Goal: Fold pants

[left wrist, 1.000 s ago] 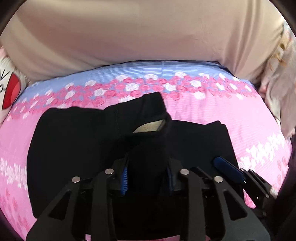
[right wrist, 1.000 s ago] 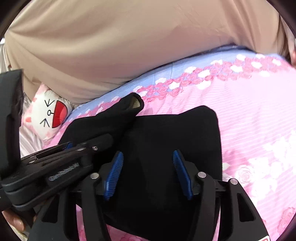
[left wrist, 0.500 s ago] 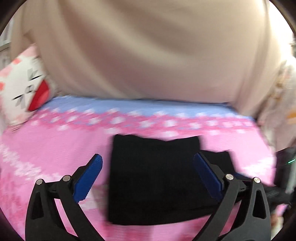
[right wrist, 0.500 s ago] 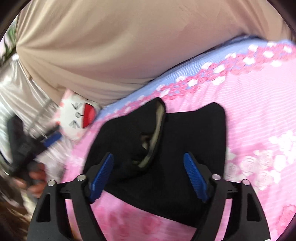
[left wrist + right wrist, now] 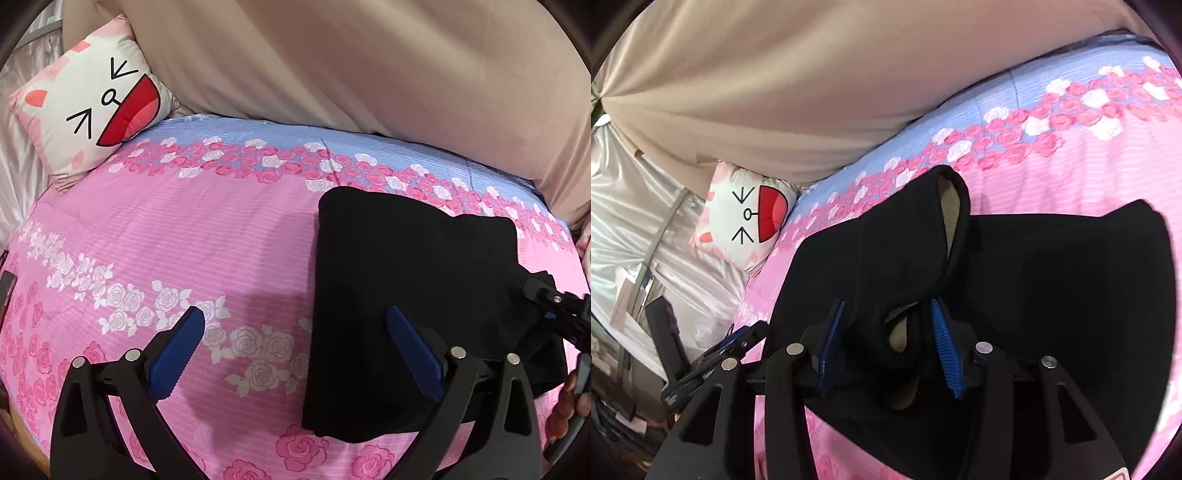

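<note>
The pink flowery bed cover (image 5: 229, 229) spreads out under both tools. The black pants (image 5: 406, 280) lie on it, mostly folded, ahead and right of the left gripper (image 5: 295, 339), whose jaws are spread wide and hold nothing. The right gripper (image 5: 886, 339) pinches a bunched cuff with pale lining between its blue pads (image 5: 943, 350). I think it should lay that cuff flat before letting go.
</note>
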